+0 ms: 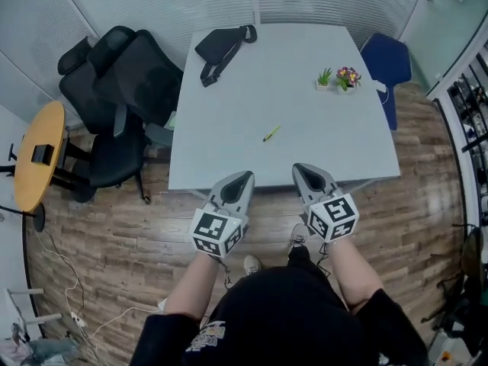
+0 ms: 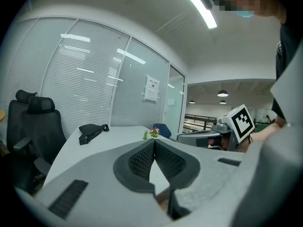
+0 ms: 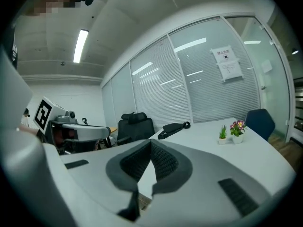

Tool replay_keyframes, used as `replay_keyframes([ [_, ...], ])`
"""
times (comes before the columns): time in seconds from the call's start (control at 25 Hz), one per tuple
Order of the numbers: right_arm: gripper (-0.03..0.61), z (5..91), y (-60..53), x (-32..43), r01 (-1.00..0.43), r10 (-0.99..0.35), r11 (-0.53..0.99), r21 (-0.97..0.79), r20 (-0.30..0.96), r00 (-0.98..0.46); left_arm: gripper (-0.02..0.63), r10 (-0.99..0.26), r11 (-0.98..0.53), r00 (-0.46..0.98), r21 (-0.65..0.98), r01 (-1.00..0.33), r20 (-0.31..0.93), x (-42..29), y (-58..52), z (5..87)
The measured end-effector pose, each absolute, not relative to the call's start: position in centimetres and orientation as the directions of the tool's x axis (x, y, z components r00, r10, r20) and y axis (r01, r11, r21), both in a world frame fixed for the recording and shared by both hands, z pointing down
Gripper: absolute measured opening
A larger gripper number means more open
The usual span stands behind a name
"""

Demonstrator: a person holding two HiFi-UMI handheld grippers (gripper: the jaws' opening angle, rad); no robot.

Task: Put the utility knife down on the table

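Note:
A small yellow-green utility knife (image 1: 271,133) lies flat on the pale grey table (image 1: 229,128), a little in front of its middle, with nothing touching it. My left gripper (image 1: 242,176) and right gripper (image 1: 299,168) hover side by side over the table's near edge, short of the knife. Both are shut with nothing held: in the left gripper view the left gripper's (image 2: 154,141) jaws meet at the tip, and in the right gripper view the right gripper's (image 3: 150,142) jaws do too. The jaws hide the knife in both gripper views.
A black waist bag (image 1: 221,48) lies at the table's far left and two small potted plants (image 1: 341,78) at the far right. Black office chairs (image 1: 114,105) crowd the left side, a blue chair (image 1: 387,63) the far right. A round wooden table (image 1: 36,155) stands far left.

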State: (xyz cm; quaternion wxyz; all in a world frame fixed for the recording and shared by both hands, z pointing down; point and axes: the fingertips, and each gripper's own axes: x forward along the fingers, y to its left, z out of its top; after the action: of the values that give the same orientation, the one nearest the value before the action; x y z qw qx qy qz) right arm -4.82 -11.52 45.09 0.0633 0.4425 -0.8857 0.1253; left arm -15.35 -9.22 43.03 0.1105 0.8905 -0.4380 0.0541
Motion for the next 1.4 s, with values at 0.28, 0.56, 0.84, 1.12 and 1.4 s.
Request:
replay_keyframes([
  [0.28,0.003,45.2,-6.6,-2.3,-0.891,-0.858,0.433,-0.14,0.239,-0.454,0.005,-0.689,-0.685,0.707,0.174,-0.707,0.16,-15.1,-6.1,43.5],
  [0.56,0.003,44.1,-3.9,-1.5,-0.917,-0.89,0.378,-0.127,0.223,-0.398,0.005,-0.653,-0.722,0.743,0.176,-0.669,0.143,-14.7,-3.8,42.8],
  [0.84,0.003,43.4,-3.3,-0.5,-0.919,-0.891,0.378,-0.11,0.225,-0.393,0.005,-0.659,-0.722,0.742,0.176,-0.669,0.122,-14.0,-3.6,41.8],
  [1.12,0.003,43.7,-3.6,-0.8,-0.916,-0.889,0.381,-0.125,0.223,-0.4,0.005,-0.664,-0.716,0.736,0.172,-0.676,0.13,-14.4,-3.8,42.0],
  [1.4,0.003,43.9,-3.6,-1.0,-0.913,-0.886,0.384,-0.133,0.225,-0.406,0.005,-0.669,-0.71,0.731,0.173,-0.683,0.138,-14.7,-3.7,42.2],
])
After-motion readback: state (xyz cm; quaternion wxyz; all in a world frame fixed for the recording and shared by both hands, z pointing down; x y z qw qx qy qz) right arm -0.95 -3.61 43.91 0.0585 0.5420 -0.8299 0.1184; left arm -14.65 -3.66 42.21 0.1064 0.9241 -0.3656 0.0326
